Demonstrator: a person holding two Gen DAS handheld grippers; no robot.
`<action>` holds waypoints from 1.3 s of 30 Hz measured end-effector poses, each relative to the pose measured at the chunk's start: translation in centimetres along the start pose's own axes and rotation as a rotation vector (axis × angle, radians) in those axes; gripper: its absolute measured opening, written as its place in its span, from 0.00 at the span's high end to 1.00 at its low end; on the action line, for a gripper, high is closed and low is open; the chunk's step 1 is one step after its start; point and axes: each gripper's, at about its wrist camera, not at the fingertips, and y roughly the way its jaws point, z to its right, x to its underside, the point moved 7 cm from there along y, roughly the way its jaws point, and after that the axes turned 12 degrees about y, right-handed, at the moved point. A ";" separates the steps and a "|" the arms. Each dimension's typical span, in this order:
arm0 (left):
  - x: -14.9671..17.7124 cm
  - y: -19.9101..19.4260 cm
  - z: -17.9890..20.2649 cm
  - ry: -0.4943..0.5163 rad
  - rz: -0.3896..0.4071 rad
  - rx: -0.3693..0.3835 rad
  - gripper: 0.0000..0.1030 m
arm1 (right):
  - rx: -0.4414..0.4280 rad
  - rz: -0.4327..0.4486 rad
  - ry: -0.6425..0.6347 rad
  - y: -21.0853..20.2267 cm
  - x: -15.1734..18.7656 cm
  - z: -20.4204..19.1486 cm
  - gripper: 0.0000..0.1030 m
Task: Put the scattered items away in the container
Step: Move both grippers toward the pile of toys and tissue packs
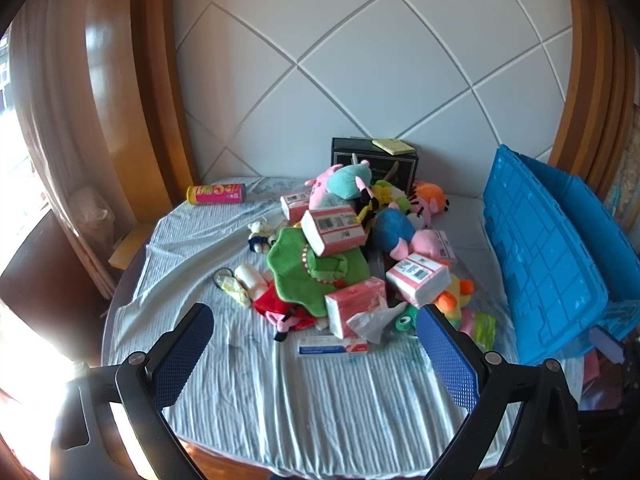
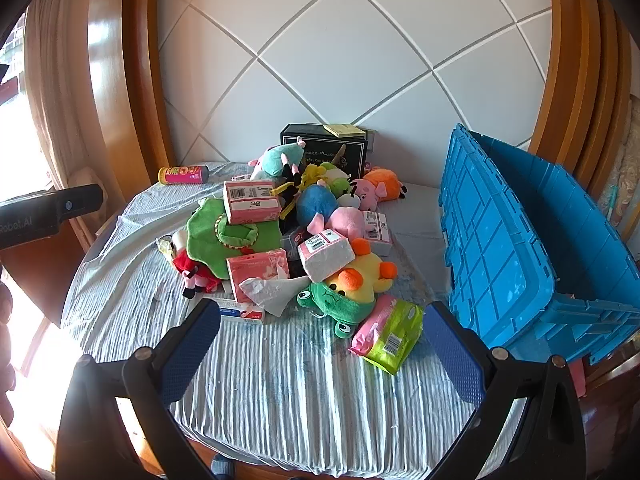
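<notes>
since nothing is picked yet, the left gripper (image 1: pixel 316 344) and right gripper (image 2: pixel 320 344) hover wide and empty, angled down over the heap of plush toys and pink tissue packs (image 2: pixel 288 232), beside the blue plastic crate (image 2: pixel 520 248) tipped towards it on the striped cloth-covered table (image 2: pixel 300 392)

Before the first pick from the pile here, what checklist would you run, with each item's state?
1. Left gripper open and empty: ok, nothing between its fingers.
2. Right gripper open and empty: ok.
3. Blue crate within view and open: ok, it sits at the table's right edge, tipped with its opening toward the pile; its inside is partly hidden.
4. An easy first item: ok, the wipes pack lies apart at the pile's near edge, beside the crate.
5. Pile stable: not ok, the tissue box rests tilted on top of toys and may slide.
6. Stray items noted: ok, the can lies alone at far left.
</notes>
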 end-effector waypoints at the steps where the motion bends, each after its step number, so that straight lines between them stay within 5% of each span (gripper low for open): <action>1: 0.1 0.2 0.0 -0.005 -0.004 0.004 0.01 | -0.002 -0.002 0.001 0.1 0.0 0.2 0.00; 9: 0.9 1.9 -0.5 -0.034 -0.028 0.051 0.01 | -0.011 -0.024 0.012 1.8 0.1 1.0 0.00; 17: 1.1 5.6 -3.6 -0.066 -0.101 0.018 0.01 | -0.014 -0.036 0.004 4.3 -0.8 -0.8 0.00; 31: -4.3 15.2 -5.6 0.046 -0.034 0.216 0.00 | 0.081 -0.039 -0.026 9.5 -4.2 -4.6 0.00; 39: -4.7 21.1 -6.0 0.081 -0.090 0.273 0.01 | 0.122 -0.070 -0.031 12.7 -4.0 -4.4 0.00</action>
